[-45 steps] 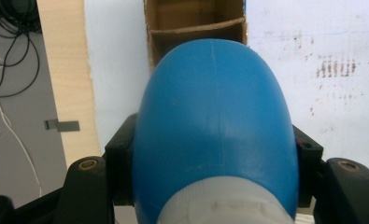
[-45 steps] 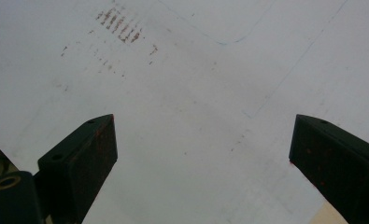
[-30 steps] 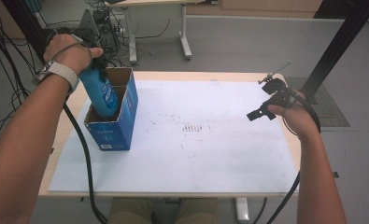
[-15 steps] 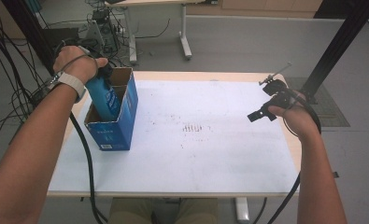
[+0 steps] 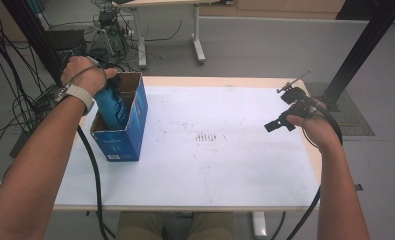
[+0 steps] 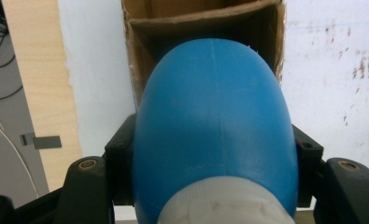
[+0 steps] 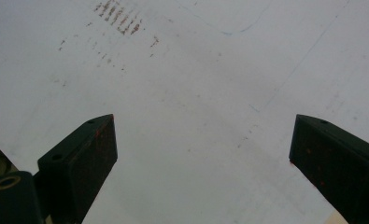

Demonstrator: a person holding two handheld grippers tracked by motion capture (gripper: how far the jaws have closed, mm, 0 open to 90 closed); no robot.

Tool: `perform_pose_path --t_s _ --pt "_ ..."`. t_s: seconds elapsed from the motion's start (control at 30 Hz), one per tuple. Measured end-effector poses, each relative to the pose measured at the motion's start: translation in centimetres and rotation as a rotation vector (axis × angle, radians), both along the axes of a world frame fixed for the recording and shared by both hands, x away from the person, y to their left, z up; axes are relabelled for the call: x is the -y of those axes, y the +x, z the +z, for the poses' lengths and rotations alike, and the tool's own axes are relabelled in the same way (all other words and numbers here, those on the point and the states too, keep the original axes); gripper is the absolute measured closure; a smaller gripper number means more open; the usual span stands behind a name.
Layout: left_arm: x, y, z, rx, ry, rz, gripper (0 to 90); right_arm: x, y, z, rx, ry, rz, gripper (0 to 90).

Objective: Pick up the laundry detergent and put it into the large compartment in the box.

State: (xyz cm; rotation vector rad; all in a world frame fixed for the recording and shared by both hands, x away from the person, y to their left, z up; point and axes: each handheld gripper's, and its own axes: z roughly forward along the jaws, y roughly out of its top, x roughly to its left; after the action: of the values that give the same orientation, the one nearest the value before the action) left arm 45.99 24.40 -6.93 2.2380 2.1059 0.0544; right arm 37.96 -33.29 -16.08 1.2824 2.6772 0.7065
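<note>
We are looking down on a table (image 5: 185, 190) covered with a white sheet. We are seeing the person's left hand (image 5: 85, 75) at the far left corner, holding the left gripper (image 5: 110, 85) pointed down into an open blue cardboard box (image 5: 127, 135). That gripper is clamping a blue bottle (image 5: 112, 107), which is standing partly inside the box, its lower part hidden by the box wall. In the left gripper view, we are seeing the bottle (image 6: 215, 130) filling the space between the two black jaws, both pressing its sides, with a pale grey cap (image 6: 224, 205) nearest the camera and the brown inside of the box (image 6: 201, 23) beyond it. Over at the right edge of the table, the right hand (image 5: 315, 125) is holding the right gripper (image 5: 275, 125) above the sheet, well apart from the box. In the right gripper view, its jaws are standing wide apart with nothing between them, over the lightly stained white sheet (image 7: 196, 93).
</note>
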Motion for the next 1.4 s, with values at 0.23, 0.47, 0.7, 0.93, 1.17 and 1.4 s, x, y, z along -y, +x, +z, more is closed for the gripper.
perform_pose_path --t_s 0.23,0.47,0.7,0.93,1.17,1.4 --pt "0.4 0.3 -1.6 -0.006 0.005 -0.016 37.9 0.0 0.0 -0.1 0.001 0.003 -0.002 7.6" --pt "0.5 0.2 -2.7 0.007 0.007 -0.020 37.9 0.1 0.0 -0.3 -0.004 0.002 -0.005 7.5" --pt "0.5 0.1 -3.5 0.018 0.005 -0.024 37.8 0.0 0.1 -0.6 -0.010 0.004 -0.007 7.5" --pt "0.8 0.2 -4.2 0.022 0.014 -0.030 37.8 0.0 0.2 -0.9 -0.015 0.009 -0.007 7.6" --pt "0.8 0.2 -5.1 0.019 0.011 -0.031 37.8 0.1 0.2 -1.1 -0.018 0.010 -0.012 7.4" --pt "1.1 0.3 -5.7 0.013 0.022 -0.037 37.8 0.1 0.2 -1.2 -0.022 0.010 -0.014 7.4"
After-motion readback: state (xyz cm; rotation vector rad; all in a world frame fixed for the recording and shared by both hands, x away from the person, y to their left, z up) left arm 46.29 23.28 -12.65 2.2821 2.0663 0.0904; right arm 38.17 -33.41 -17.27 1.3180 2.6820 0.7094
